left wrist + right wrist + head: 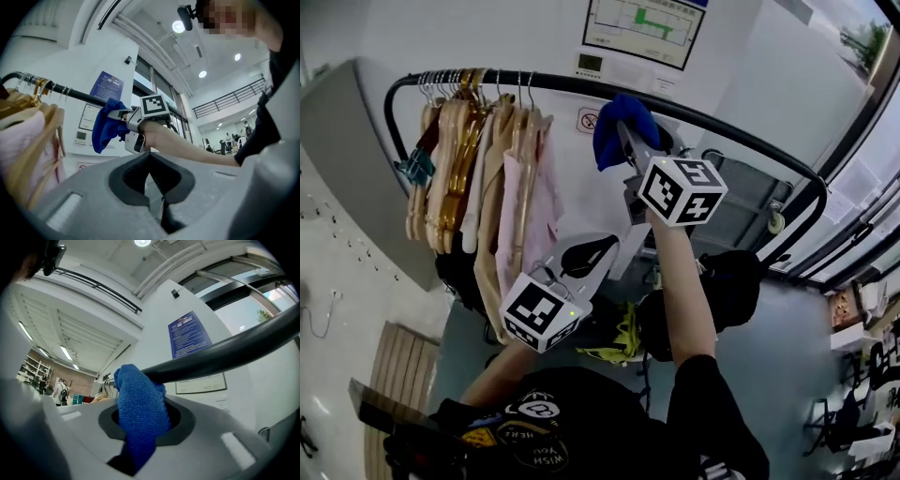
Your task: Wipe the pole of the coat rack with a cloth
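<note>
The coat rack's black top pole [581,87] curves from upper left down to the right [225,351]. A blue cloth [619,127] is draped over the pole near its middle, and my right gripper [630,141] is shut on it, pressing it against the pole. In the right gripper view the blue cloth [138,411] fills the space between the jaws under the pole. My left gripper [586,255] hangs lower, in front of the clothes, shut with nothing held. From the left gripper view I see the blue cloth [104,129], the pole [75,95] and my right gripper [115,114].
Wooden hangers with pale garments [487,178] crowd the pole's left end. A white wall with a framed chart [642,28] stands behind the rack. A black bag [727,281] and yellow item [623,339] lie below. A slatted wooden bench [398,370] is at lower left.
</note>
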